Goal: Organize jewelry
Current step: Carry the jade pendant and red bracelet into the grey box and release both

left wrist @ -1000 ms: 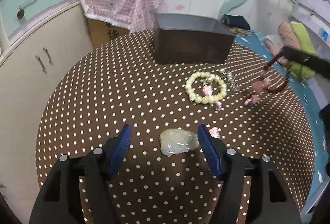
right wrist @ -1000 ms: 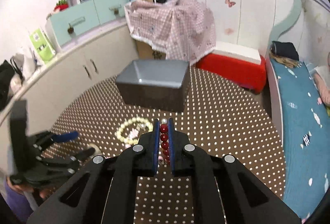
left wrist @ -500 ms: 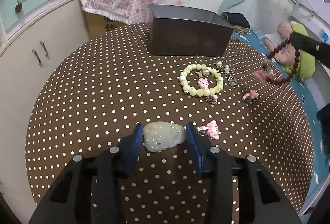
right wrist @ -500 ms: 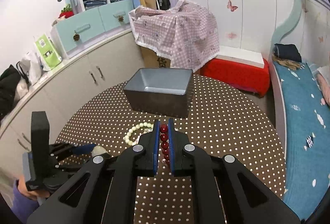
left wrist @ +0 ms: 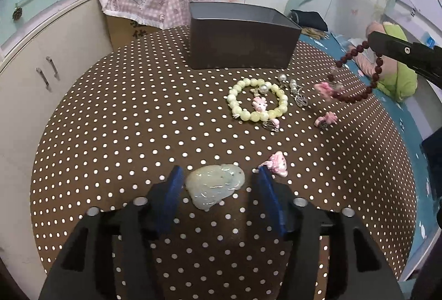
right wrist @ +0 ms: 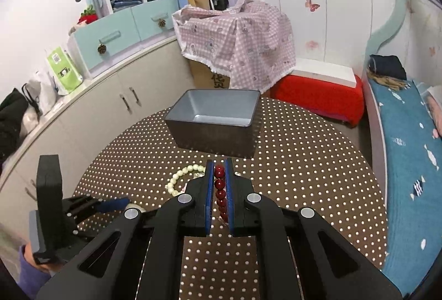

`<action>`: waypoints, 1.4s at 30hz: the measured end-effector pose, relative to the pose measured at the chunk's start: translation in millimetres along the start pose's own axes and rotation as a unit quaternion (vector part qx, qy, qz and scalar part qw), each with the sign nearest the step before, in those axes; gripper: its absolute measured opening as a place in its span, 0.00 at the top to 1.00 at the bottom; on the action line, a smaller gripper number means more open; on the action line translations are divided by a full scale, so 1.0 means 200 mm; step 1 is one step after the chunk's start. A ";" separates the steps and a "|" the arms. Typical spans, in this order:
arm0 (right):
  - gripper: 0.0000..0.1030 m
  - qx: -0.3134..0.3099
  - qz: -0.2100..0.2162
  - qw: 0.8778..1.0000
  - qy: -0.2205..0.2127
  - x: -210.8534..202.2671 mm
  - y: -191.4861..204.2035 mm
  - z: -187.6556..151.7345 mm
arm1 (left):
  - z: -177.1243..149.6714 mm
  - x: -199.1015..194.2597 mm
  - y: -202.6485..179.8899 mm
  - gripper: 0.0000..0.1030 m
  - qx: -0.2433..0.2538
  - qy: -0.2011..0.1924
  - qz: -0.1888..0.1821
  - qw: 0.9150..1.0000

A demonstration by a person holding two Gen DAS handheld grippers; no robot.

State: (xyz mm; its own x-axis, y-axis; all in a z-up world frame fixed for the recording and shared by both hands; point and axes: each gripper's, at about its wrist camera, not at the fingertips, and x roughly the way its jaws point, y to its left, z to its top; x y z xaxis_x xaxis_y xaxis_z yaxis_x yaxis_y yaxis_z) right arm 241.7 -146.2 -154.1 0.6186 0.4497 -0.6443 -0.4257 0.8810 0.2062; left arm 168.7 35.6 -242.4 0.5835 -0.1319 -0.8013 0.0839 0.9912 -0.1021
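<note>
A pale green jade pendant lies on the polka-dot table between the fingers of my left gripper; the jaws stand a little apart from it on both sides, open. My right gripper is shut on a dark red bead bracelet, held above the table; it also shows hanging at the right of the left wrist view. A grey open box stands at the far side of the table. A pale green bead bracelet lies in front of it.
Small pink charms and silver earrings lie scattered around the green bracelet. A curved cabinet runs along the left, a bed with blue cover along the right. A box under a pink checked cloth stands behind the table.
My left gripper has closed in around the jade pendant and moved lower and nearer to it. My right gripper has risen with the red bracelet, so the grey box's inside now shows.
</note>
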 end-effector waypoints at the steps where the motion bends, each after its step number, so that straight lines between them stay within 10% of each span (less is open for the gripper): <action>1: 0.92 0.002 0.000 1.000 0.000 0.00 -0.01 0.00 | 0.00 0.00 -0.01 0.44 0.004 -0.004 0.006 1.000; 14: 0.92 -0.001 -0.002 1.000 -0.009 0.01 -0.02 0.06 | 0.03 0.00 -0.02 0.60 0.018 -0.018 0.015 1.000; 26: 0.92 -0.015 -0.002 0.999 -0.047 0.07 -0.02 0.43 | 0.62 -0.17 -0.04 0.60 0.026 -0.105 -0.053 0.993; 32: 0.92 -0.006 -0.003 0.999 -0.050 0.20 -0.05 0.61 | 0.93 0.03 0.03 0.60 -0.007 -0.079 -0.066 0.995; 42: 0.92 -0.008 -0.003 1.000 -0.022 0.41 -0.07 0.62 | 0.98 0.28 0.07 0.60 -0.019 -0.040 -0.055 0.998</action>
State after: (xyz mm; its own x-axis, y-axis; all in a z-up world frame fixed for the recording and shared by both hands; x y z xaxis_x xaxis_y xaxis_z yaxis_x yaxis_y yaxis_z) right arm 380.6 -104.3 -117.5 0.6490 0.4503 -0.6132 -0.4316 0.8817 0.1906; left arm 360.6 40.3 -173.4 0.6350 -0.2385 -0.7348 0.1215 0.9701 -0.2099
